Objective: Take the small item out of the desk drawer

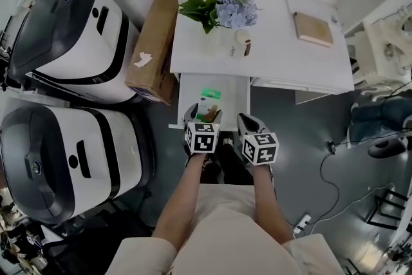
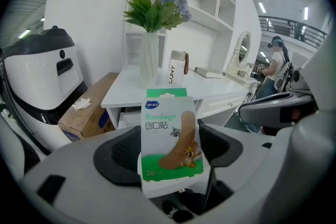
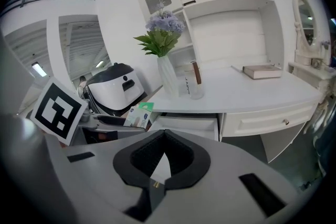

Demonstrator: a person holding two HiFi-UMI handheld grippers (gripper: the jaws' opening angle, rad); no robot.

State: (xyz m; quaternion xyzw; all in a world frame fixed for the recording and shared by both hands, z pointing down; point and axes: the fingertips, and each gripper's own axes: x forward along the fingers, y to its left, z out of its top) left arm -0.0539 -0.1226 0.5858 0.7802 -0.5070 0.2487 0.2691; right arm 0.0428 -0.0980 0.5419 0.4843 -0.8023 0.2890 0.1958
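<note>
**Op:** Head view first. My left tool [image 1: 203, 116] is at the front of the open drawer [image 1: 235, 96] with the bandage box [image 1: 209, 100] in it. My right tool [image 1: 248, 122] hangs just beside it.

**Spotter:** Is the box clear of the drawer?

**Op:** I can't tell from above. In the left tool view, the jaws clamp the lower part of the box and it stands upright, print facing me, with the desk [image 2: 157, 94] behind it. Only this view shows the grip.

**Spotter:** And the right tool view?

**Op:** Its jaws are pressed together on nothing. It alone shows the box side-on, up in the air ahead of the drawer front.

**Spotter:** So, finish how?

**Op:** I'd keep the squeeze steady, since a flat carton held low could pivot, and draw it back toward me
</note>
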